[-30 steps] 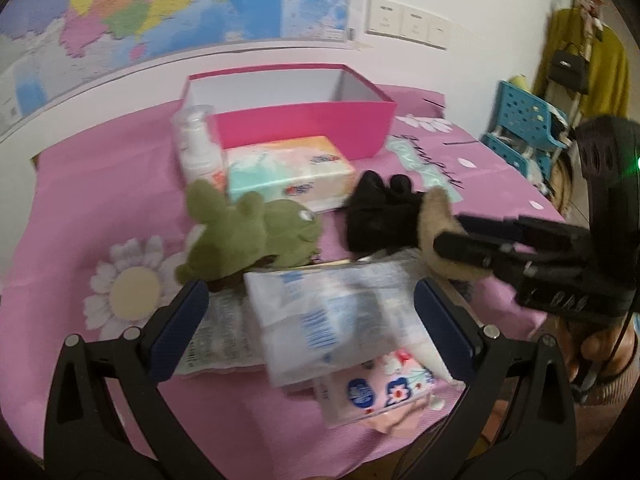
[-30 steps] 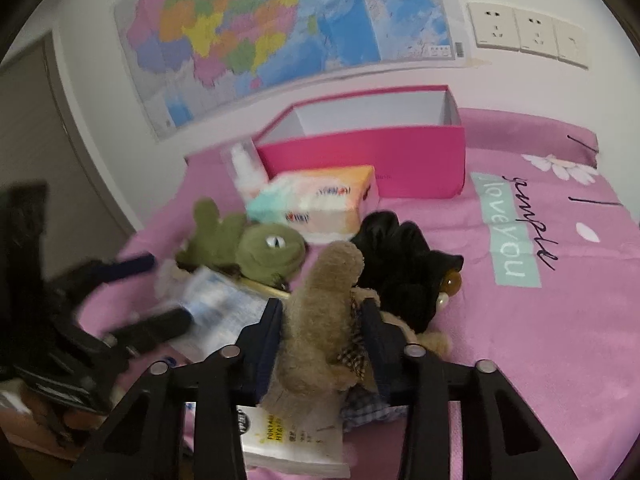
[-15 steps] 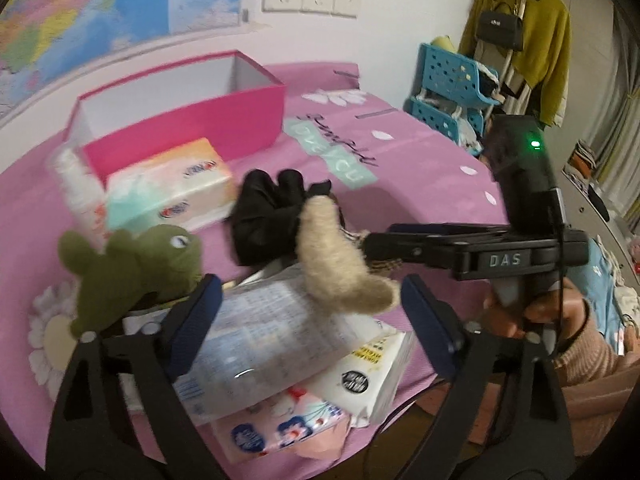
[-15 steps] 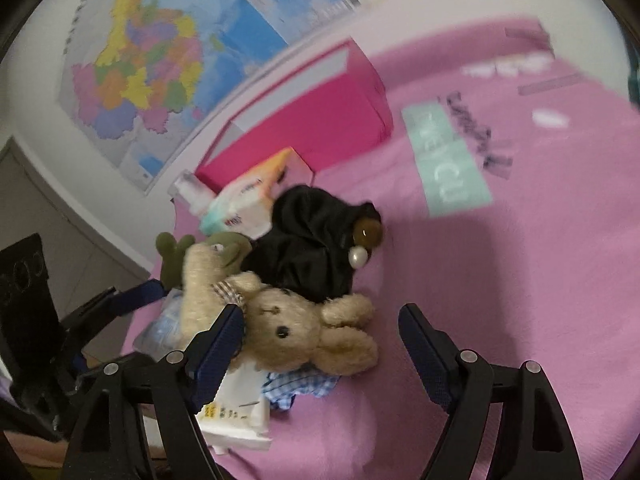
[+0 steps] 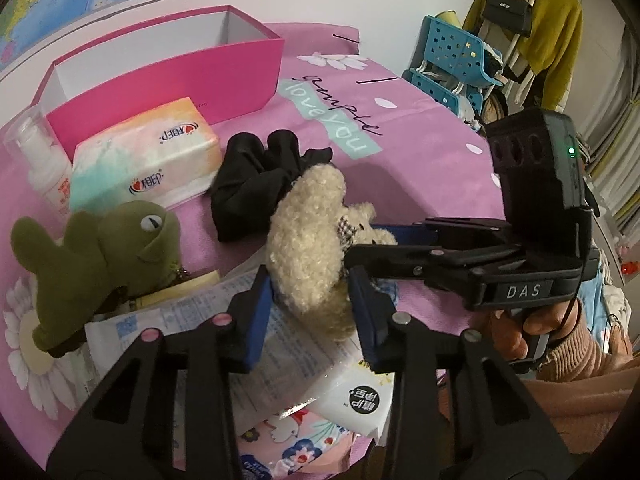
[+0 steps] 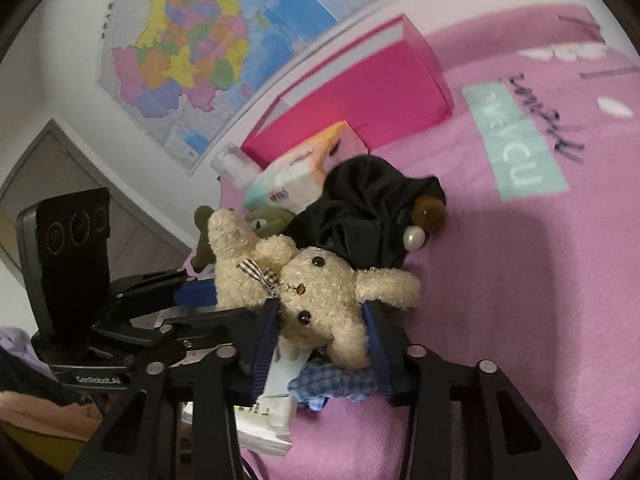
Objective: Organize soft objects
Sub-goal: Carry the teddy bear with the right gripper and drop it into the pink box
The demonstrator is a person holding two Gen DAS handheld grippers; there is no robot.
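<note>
A beige plush bunny [image 5: 308,256] lies on packets at the near edge of the pink bedspread. My left gripper [image 5: 312,300] is closing, and its blue pads touch the bunny's long ear end on both sides. From the right, my right gripper [image 5: 368,240] reaches in; in the right wrist view its jaws [image 6: 320,320] are closing on the bunny's head [image 6: 320,292], pads against both cheeks. There the left gripper [image 6: 188,304] shows at the left. A green plush frog [image 5: 104,248] and a black scrunchie [image 5: 260,176] lie close by.
An open pink box [image 5: 168,80] stands at the back, with a tissue pack [image 5: 148,152] and a white bottle [image 5: 44,160] before it. Wipes and tissue packets [image 5: 192,332] lie under the bunny, beside a blue checked cloth [image 6: 332,384]. A blue rack [image 5: 452,64] stands off the bed.
Both grippers' jaws stood wide half a second ago and have narrowed onto the bunny. The left gripper has come closer and tilted down.
</note>
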